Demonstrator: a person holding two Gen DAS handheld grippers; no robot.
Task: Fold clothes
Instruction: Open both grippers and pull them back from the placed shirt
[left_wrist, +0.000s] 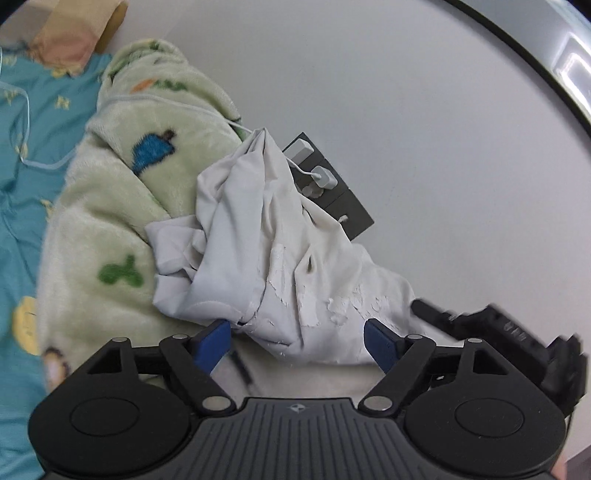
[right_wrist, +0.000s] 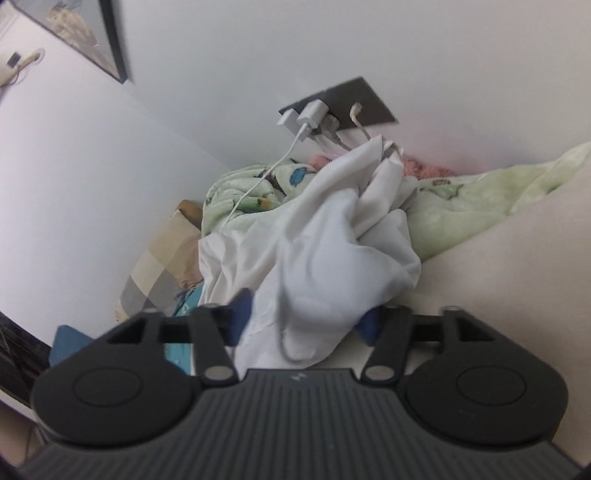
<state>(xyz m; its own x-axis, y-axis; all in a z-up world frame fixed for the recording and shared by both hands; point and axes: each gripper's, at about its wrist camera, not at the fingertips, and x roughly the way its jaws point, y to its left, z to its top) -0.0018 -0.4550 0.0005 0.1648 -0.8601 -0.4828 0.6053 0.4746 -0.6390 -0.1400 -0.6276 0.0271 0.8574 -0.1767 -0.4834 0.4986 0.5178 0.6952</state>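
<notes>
A crumpled white cotton garment (left_wrist: 266, 236), soft, light and best pinched at a hem, lies heaped on a pale green fleece blanket (left_wrist: 110, 206), between the spread-apart fingers of both the left gripper (left_wrist: 297, 341) and right gripper (right_wrist: 304, 321).

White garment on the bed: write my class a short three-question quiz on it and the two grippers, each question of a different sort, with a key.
1. True or false: the white garment lies flat and neatly folded.
2. Multiple choice: what lies directly under and beside the garment? A) a pale green fleece blanket B) a wooden table C) a laundry basket
3. Fill in: the left gripper and the right gripper both have their blue fingers spread ____.

Key: 1. False, it is bunched up in a crumpled heap. 2. A. 3. Open, with garment cloth lying between the fingers in each wrist view.
</notes>
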